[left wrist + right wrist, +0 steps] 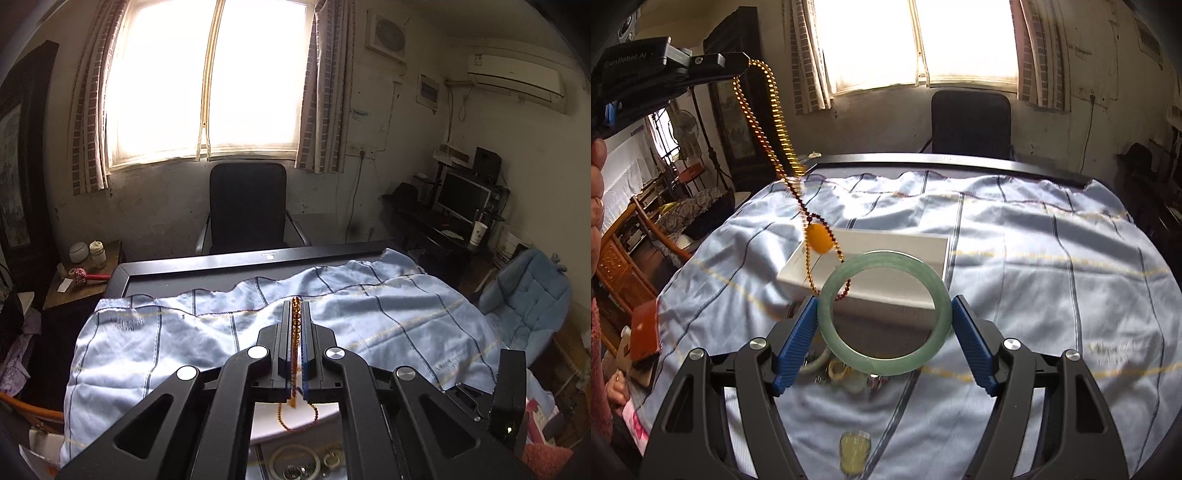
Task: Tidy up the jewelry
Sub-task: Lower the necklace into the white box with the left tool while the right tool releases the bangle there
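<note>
Blue-striped cloth [155, 354] covers the table under a bright window; both grippers carry jewelry above a white box.

Left wrist view: the left gripper [295, 314] has its fingers pressed together on the amber bead necklace [295, 325], whose loop sags out behind them at 6 o'clock over the white box [295, 424]; loose rings lie lower still. Right wrist view: the right gripper [884, 314] pinches the green jade bangle [884, 314] by its outer rim at 9 and 3 o'clock, while the necklace with its yellow pendant [819, 239] swings blurred from 10 o'clock over the box. I'd let the swing settle, lower the strand slowly, and keep the bangle grip gentle and level.
</note>
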A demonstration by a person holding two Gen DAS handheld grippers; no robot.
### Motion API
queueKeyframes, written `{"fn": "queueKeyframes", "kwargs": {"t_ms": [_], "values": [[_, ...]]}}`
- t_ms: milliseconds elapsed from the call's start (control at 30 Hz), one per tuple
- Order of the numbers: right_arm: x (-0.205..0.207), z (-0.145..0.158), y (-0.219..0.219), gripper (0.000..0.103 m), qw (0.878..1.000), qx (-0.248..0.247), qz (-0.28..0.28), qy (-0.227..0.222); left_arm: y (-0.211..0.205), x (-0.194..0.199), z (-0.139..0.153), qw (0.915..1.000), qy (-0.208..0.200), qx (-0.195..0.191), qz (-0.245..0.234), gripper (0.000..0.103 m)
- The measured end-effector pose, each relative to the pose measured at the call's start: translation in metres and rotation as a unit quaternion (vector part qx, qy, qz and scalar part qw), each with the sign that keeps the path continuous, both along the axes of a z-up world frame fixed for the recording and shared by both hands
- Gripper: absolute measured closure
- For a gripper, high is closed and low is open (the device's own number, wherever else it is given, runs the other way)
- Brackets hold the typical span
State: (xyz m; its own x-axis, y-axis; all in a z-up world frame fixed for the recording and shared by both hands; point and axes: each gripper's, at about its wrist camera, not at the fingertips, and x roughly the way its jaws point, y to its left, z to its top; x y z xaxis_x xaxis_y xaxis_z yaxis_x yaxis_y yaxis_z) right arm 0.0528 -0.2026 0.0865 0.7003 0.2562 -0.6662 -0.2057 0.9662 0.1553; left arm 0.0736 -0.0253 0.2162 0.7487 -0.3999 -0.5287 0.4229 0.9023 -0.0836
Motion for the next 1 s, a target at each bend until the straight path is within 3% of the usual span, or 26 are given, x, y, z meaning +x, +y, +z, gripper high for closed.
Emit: {"fn": "queueKeyframes", "kwargs": {"t_ms": [333, 600, 733, 833, 900, 1000], "values": [[0.051, -0.022, 0.016, 0.032, 1.000, -0.009, 0.005, 0.028, -0.002, 0.027, -0.029, 0.9994, 0.033, 0.008, -0.007, 0.100], [0.078, -0.057, 0.024, 0.032, 0.998, -0.028, 0.006, 0.060, 0.005, 0.051, -0.106, 0.9917, 0.126, 0.020, -0.012, 0.100], [0.083, -0.060, 0.022, 0.032, 0.998, -0.032, 0.008, 0.053, -0.002, 0.060, -0.143, 0.9853, 0.162, 0.055, -0.011, 0.099], [0.085, -0.056, 0.019, 0.032, 0.999, -0.024, 0.008, 0.045, -0.003, 0.070, -0.168, 0.9792, 0.192, 0.065, -0.002, 0.089], [0.083, -0.050, 0.016, 0.032, 0.999, -0.016, 0.009, 0.042, 0.001, 0.072, -0.172, 0.9790, 0.194, 0.063, 0.007, 0.074], [0.070, -0.040, 0.008, 0.032, 0.999, -0.006, 0.008, 0.037, 0.009, 0.067, -0.168, 0.9809, 0.184, 0.062, 0.014, 0.072]]}}
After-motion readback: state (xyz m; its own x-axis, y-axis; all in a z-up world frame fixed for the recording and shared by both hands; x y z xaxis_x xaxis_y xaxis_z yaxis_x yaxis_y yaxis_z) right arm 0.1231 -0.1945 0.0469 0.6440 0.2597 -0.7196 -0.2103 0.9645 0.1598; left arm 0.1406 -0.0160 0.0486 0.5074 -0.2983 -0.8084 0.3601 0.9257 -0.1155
